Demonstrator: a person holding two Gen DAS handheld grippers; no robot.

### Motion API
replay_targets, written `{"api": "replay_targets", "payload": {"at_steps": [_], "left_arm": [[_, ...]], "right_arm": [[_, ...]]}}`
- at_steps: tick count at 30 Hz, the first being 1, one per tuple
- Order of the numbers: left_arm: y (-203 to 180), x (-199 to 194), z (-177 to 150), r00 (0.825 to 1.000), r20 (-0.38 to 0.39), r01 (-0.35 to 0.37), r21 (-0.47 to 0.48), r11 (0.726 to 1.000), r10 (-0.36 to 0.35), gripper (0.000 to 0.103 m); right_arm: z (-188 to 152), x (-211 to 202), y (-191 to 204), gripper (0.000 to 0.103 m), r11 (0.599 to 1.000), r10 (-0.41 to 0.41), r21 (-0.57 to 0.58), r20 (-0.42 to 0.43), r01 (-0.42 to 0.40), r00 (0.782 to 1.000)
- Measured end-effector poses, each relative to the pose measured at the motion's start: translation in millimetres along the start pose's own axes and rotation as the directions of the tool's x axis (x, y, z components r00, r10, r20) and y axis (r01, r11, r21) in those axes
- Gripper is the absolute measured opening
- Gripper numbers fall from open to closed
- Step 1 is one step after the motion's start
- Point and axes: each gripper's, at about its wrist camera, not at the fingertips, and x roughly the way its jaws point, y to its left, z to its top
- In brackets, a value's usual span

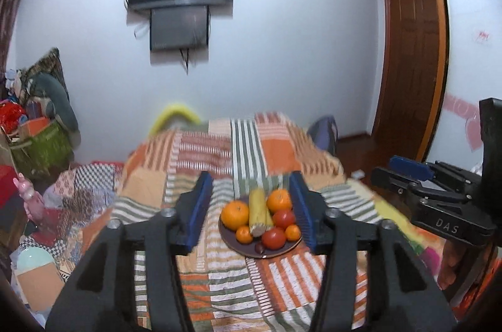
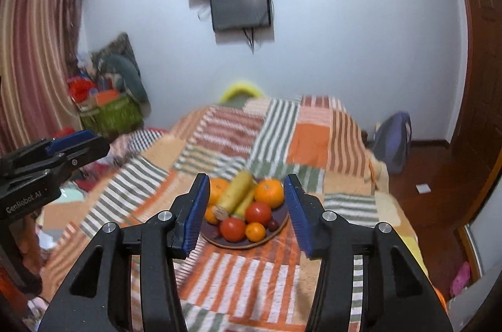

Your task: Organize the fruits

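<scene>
**Fruit plate framed by two open tongs**

While both tongs hang above the bed, the left tongs (image 1: 251, 206) and the right tongs (image 2: 246, 203) each stand spread wide, gripping nothing. The dark plate (image 1: 238, 247) lies on the striped patchwork bedspread (image 1: 219, 278), piled with oranges (image 1: 234, 214), tomatoes (image 1: 273, 238), and a yellow corn cob (image 1: 258, 214) pointing toward 12 o'clock. Bare bedspread rings the plate on all sides. The bed's edge drops at 3 o'clock to the wooden floor (image 2: 433, 169); clutter sits at 9 o'clock.
</scene>
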Motion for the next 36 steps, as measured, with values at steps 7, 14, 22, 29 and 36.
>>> {"api": "replay_targets", "payload": {"at_steps": [7,14,22,29,36], "left_arm": [[-5.1,-45.1,8.1,0.995,0.100,-0.013,0.014,1.000,0.012,0.077],[-2.3,-65.4,5.5,0.991,0.131,-0.001,-0.006,1.000,0.002,0.093],[-0.7,-73.0,1.5,0.989,0.146,-0.013,-0.018,1.000,0.015,0.101],[-1.2,-76.2,-1.7,0.989,0.148,-0.018,-0.018,1.000,0.021,0.102],[-2.6,-73.1,-3.1,0.989,0.144,-0.025,-0.016,1.000,0.027,0.102]], "right_arm": [[9.1,-45.5,25.7,0.062,0.999,-0.032,-0.030,0.152,0.037,0.988],[9.1,-56.8,34.7,0.090,0.998,-0.041,-0.028,0.226,0.049,0.973],[6.2,-59.7,40.1,0.103,0.995,-0.091,-0.015,0.256,0.098,0.962],[-0.9,-67.9,38.1,0.103,0.996,-0.088,0.002,0.253,0.090,0.963],[-2.2,-70.2,39.1,0.103,0.996,-0.086,0.002,0.255,0.089,0.963]]}}
